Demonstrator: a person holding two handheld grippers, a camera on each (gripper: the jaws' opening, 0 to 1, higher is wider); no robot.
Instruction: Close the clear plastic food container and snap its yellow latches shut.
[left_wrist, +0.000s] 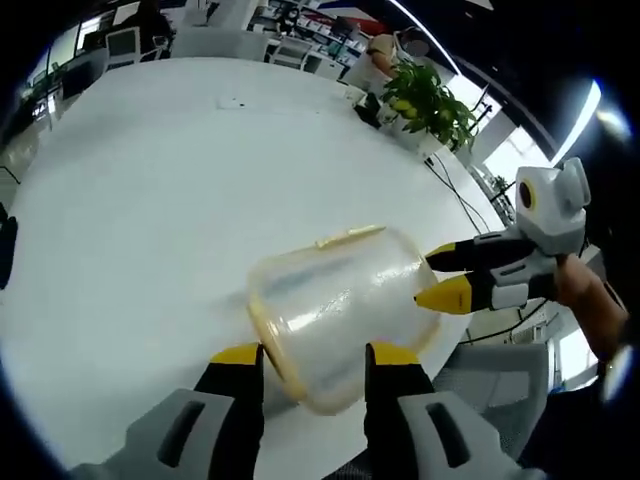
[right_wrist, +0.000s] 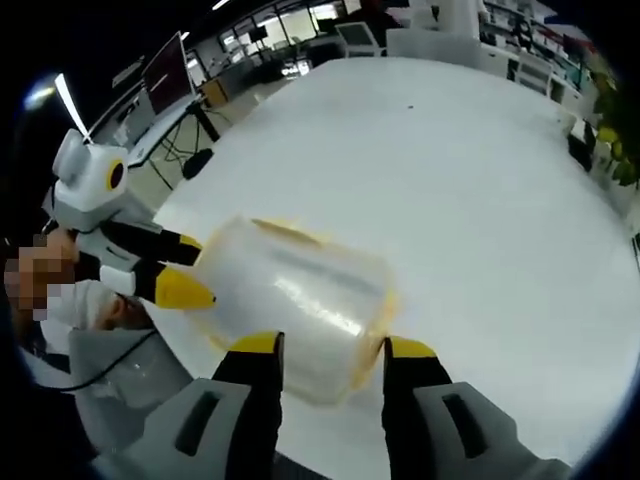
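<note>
The clear plastic container lies on the white table near its edge, with a yellow seal around its rim and a pale yellow latch on its far side. My left gripper is open, and its yellow tips flank the container's near corner. My right gripper comes in from the right, jaws apart, its tips against the container's end. In the right gripper view the container looks blurred just past my open right gripper, and the left gripper touches its left end.
A potted plant stands at the table's far right edge. A grey chair sits below the table's near edge. Desks and monitors fill the room behind. A person's hand holds the right gripper.
</note>
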